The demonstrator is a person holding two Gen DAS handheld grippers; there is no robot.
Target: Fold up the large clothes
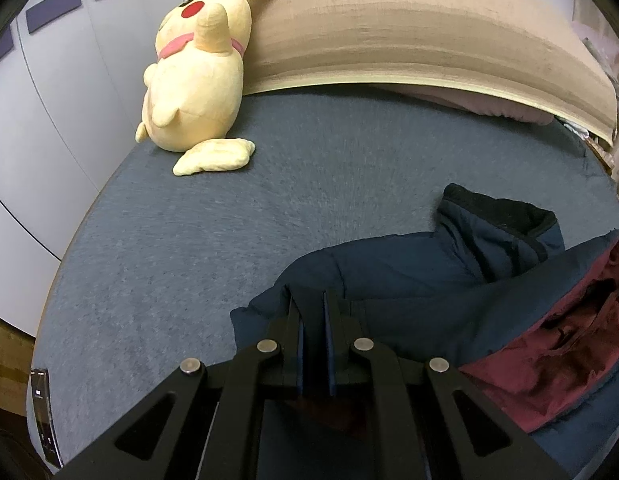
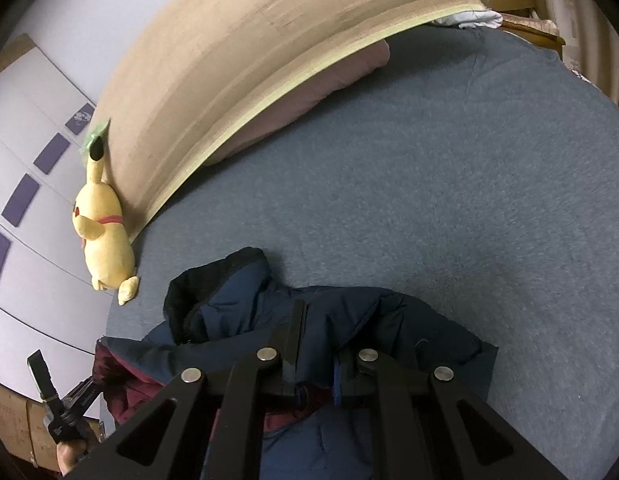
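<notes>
Covering almost the whole surface, a grey-blue rough bed sheet (image 1: 157, 248) spreads under both cameras. At 12 o'clock of the left wrist view a tan padded headboard (image 1: 409, 28) stands along the far edge, and a dusty pink pillow (image 1: 497, 106) lies half hidden at its foot. A pale yellow plush toy with a red cheek and a pink collar (image 1: 193, 92) leans on the headboard at 11 o'clock. Behind it are white wardrobe doors with purple rectangular panels (image 1: 53, 14).

The navy blue padded jacket with a dark red lining (image 1: 409, 276) lies crumpled on the near part of the sheet, at about 5 o'clock in the left wrist view and 6 o'clock in the right one. The left gripper (image 1: 311, 300) is clenched on a fold of the navy fabric. The right gripper (image 2: 315, 360) is also clenched on the jacket, with cloth bunched between its black fingers.

The left wrist view alone shows a dark phone-like screen (image 1: 43, 412) at 8 o'clock, at the bed's edge. The right wrist view alone shows white bedding (image 2: 469, 20) at 1 o'clock beyond the headboard, a cardboard box (image 2: 13, 424) on the floor at 8 o'clock, and there also a hand (image 2: 71, 454) holding the other tool.
</notes>
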